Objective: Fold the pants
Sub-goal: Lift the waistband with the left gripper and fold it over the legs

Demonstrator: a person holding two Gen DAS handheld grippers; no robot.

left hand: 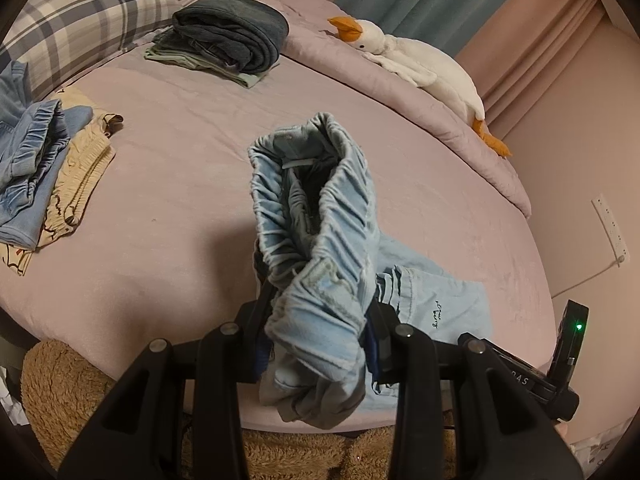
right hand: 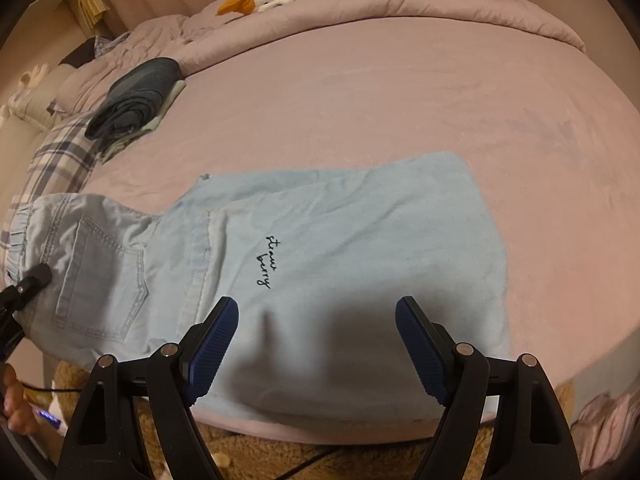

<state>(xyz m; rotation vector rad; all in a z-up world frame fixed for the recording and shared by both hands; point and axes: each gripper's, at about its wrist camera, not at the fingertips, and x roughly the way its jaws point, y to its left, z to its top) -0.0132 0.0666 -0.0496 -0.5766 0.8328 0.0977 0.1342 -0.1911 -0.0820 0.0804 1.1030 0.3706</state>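
Two grippers in play. Left gripper [left hand: 316, 344]: jaws narrow, clamped on gathered elastic waistband [left hand: 316, 216] of light-blue pants [right hand: 340, 240], that end lifted off bed [right hand: 400, 100]. Right gripper [right hand: 316, 344]: jaws wide, nothing between pads, hovering just above leg section near bed's front edge. Pants' long axis runs left-right across right-wrist view; waist end toward left gripper, leg end nearer right. Judgement: right is nearer for taking leg end. Script on leg reads "straw berry" [right hand: 269, 261]. Partial "DAS" on device at edge of left-wrist view.
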